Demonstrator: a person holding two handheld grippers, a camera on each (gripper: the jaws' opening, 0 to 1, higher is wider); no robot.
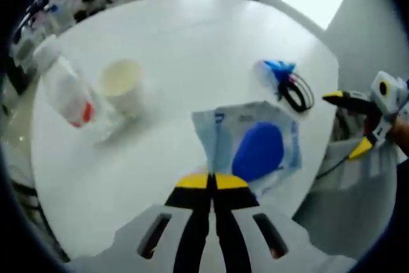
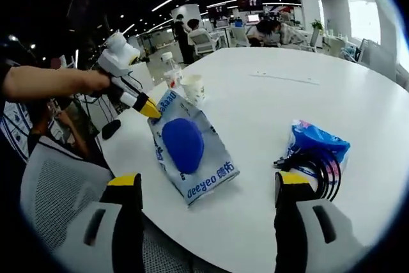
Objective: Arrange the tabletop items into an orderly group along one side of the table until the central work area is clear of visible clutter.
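A white-and-blue packet (image 1: 255, 148) (image 2: 188, 148) with a blue oval lies at the near edge of the round white table (image 1: 192, 36) (image 2: 358, 103). My left gripper (image 1: 211, 181) (image 2: 148, 108) is shut, its yellow tips pinching the packet's corner. To its right a small blue bag with a coiled black cable (image 1: 284, 81) (image 2: 316, 151) lies on the table. A paper cup (image 1: 121, 84) (image 2: 193, 86) and a clear bottle (image 1: 67, 91) (image 2: 169, 71) stand together farther off. My right gripper (image 2: 209, 187) (image 1: 348, 123) hangs open off the table's edge, between packet and bag.
A grey mesh chair (image 2: 51, 177) stands below the table edge under my left gripper. A thin white strip (image 2: 284, 78) lies on the far part of the table. People sit at desks in the background (image 2: 255, 30).
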